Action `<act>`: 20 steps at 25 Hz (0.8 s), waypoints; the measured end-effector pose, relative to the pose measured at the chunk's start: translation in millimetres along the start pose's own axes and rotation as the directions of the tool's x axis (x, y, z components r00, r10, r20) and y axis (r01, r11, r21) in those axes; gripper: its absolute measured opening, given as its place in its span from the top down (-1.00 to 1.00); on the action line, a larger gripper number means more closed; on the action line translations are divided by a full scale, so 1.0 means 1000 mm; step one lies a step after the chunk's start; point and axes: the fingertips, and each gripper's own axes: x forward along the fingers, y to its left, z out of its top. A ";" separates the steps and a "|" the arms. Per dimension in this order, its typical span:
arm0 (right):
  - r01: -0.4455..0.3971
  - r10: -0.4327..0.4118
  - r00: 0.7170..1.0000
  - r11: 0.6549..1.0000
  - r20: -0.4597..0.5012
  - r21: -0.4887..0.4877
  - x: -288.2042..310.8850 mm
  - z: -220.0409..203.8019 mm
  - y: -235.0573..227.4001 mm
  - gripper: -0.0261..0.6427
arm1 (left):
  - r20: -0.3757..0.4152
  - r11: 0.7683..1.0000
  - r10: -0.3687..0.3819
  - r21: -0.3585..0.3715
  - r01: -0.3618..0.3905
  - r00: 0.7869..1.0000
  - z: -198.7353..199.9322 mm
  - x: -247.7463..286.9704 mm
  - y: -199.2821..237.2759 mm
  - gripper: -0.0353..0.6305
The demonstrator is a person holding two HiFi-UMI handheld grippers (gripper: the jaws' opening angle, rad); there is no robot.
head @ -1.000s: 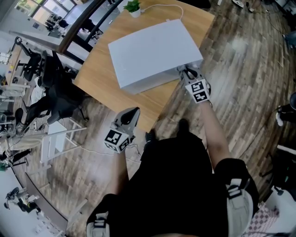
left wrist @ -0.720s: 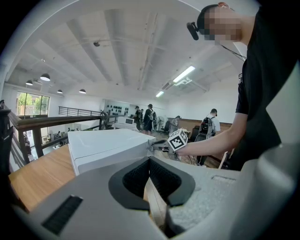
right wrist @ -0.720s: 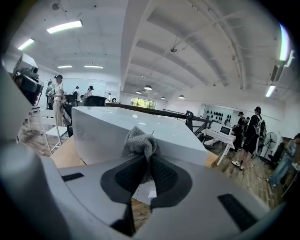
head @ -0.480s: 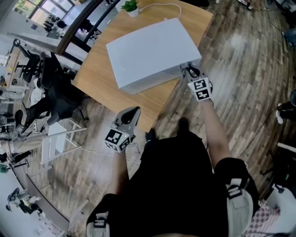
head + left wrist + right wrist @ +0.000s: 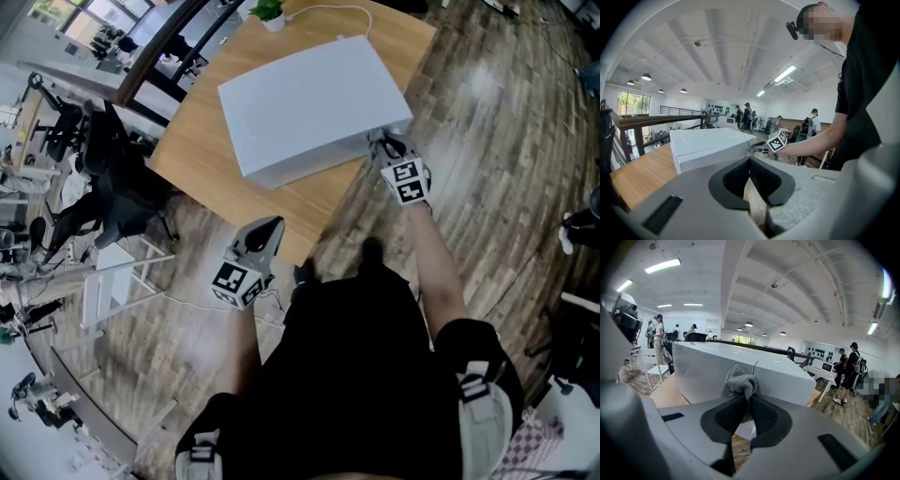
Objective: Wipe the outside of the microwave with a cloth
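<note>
The wooden table (image 5: 192, 155) stands cornerwise on the plank floor (image 5: 487, 178), and the white microwave (image 5: 300, 103) sits on it, taking up much of the top. Its long axis runs across the head view, left to right with the right end tipped away. One long face is turned toward the person (image 5: 375, 375). A thin vertical seam shows on that face in the right gripper view. I can read no brand or lettering on it anywhere. The only print around is the black-and-white square markers on the gripper cubes, which are patterns, not words.

A black chair (image 5: 112, 192) and a white stool (image 5: 117, 272) crowd the table's left side. A small green plant (image 5: 269, 11) and a white cable (image 5: 328, 11) lie at the far end, behind the microwave.

The right gripper (image 5: 381, 145) is up at the microwave's near right corner, its claw pinched tight on a bunched grey knit cloth (image 5: 740, 380) that sticks out ahead of the pads toward the white face. The left gripper (image 5: 268, 228) hangs by the table's near edge, well apart from the microwave, claw closed with nothing in it.
</note>
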 end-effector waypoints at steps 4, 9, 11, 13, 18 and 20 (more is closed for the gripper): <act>-0.010 0.010 1.000 1.000 -0.024 -0.004 0.005 -0.008 0.002 0.81 | -0.001 1.000 0.013 -0.010 -0.013 1.000 -0.003 -0.003 0.002 0.89; -0.021 0.020 0.999 1.000 -0.047 -0.019 0.010 -0.015 0.005 0.81 | -0.006 0.999 0.036 -0.026 -0.036 0.999 -0.007 -0.008 0.005 0.89; -0.025 0.024 0.998 0.999 -0.053 -0.025 0.011 -0.017 0.005 0.81 | -0.007 0.999 0.042 -0.028 -0.042 0.999 -0.008 -0.010 0.005 0.89; -0.031 0.029 0.998 0.999 -0.059 -0.026 0.013 -0.019 0.005 0.81 | -0.004 0.999 0.047 -0.027 -0.047 0.999 -0.008 -0.011 0.006 0.89; -0.038 0.036 0.997 0.999 -0.072 -0.026 0.017 -0.026 0.007 0.81 | -0.005 0.998 0.057 -0.031 -0.058 0.998 -0.009 -0.013 0.006 0.89; -0.037 0.035 0.997 0.999 -0.071 -0.023 0.018 -0.026 0.007 0.81 | -0.003 0.998 0.059 -0.030 -0.059 0.998 -0.009 -0.014 0.006 0.89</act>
